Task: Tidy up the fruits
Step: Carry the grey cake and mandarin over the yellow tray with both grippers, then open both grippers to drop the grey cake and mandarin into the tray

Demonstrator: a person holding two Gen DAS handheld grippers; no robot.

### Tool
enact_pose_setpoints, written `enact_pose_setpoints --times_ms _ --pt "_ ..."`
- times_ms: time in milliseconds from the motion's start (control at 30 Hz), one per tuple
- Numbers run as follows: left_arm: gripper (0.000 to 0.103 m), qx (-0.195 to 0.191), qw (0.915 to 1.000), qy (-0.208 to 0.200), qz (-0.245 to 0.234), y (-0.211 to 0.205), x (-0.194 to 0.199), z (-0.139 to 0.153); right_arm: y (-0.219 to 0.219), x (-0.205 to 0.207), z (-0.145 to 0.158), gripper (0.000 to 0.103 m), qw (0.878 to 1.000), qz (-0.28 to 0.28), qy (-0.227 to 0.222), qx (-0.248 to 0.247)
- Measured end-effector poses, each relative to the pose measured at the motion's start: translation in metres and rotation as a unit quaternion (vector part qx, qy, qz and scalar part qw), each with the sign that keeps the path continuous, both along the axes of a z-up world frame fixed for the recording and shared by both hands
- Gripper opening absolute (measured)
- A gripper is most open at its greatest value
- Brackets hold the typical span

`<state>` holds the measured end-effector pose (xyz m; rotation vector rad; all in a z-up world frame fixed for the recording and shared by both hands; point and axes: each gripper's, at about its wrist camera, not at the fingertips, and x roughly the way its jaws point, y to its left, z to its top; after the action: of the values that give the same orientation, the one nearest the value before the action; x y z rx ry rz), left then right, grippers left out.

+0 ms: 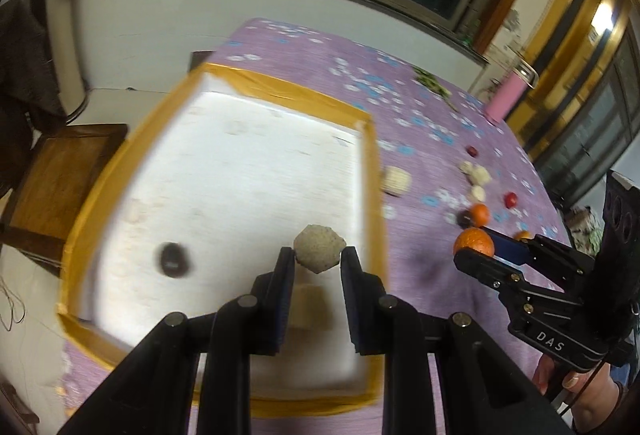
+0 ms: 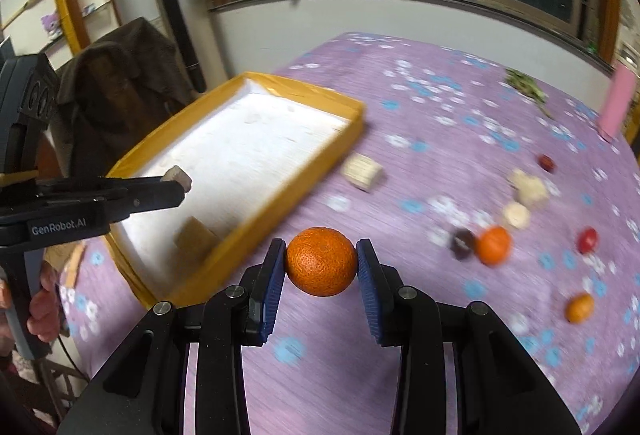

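**A:** Status check: tray [image 1: 362,171] holds two things so far, a dark round piece [image 1: 174,259] and a tan block [image 1: 310,305]. Most of the fruit is not in yet.

**B:** Hand-held grippers?

**A:** Left hand-held gripper [image 1: 318,255] is clamped on a beige lump [image 1: 319,248], over the tray's near right part. Right hand-held gripper [image 2: 321,261] is clamped on an orange [image 2: 321,261], above the purple cloth on the surface [image 2: 400,95], just outside the tray's rim.

**B:** Left to do?

**A:** Both loads need dropping. After that, by my count: two more oranges [image 2: 494,245], two red fruits [image 2: 587,239], a dark piece [image 2: 463,243] and several pale chunks [image 2: 530,187] out on the cloth, plus one pale block [image 2: 363,171] beside the tray. Early stage, I'd say.
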<state>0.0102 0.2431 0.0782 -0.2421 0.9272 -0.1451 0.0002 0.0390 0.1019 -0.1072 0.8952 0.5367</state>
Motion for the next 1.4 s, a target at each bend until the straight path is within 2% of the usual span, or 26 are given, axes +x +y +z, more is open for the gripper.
enact_pose_setpoints --times_ms 267,500,800,1133,1400 --pt "0.026 0.008 0.9992 0.004 0.038 0.049 0.011 -0.008 0.068 0.014 -0.003 0.034 0.999 0.04 -0.002 -0.005" --pt "0.026 0.01 0.9985 0.017 0.051 0.073 0.027 -0.02 0.107 0.03 -0.019 0.034 0.998 0.055 0.013 -0.013" --pt "0.026 0.015 0.9978 0.044 0.046 0.078 0.053 -0.035 0.127 0.042 -0.043 0.034 0.997 0.057 0.036 -0.033" --pt "0.026 0.028 0.9958 0.077 0.04 0.073 0.07 -0.053 0.135 0.044 -0.055 0.035 0.996 0.067 0.044 -0.048" --pt "0.027 0.039 0.9955 0.076 0.041 0.072 0.07 -0.053 0.138 0.046 -0.059 0.035 0.995 0.074 0.041 -0.052"
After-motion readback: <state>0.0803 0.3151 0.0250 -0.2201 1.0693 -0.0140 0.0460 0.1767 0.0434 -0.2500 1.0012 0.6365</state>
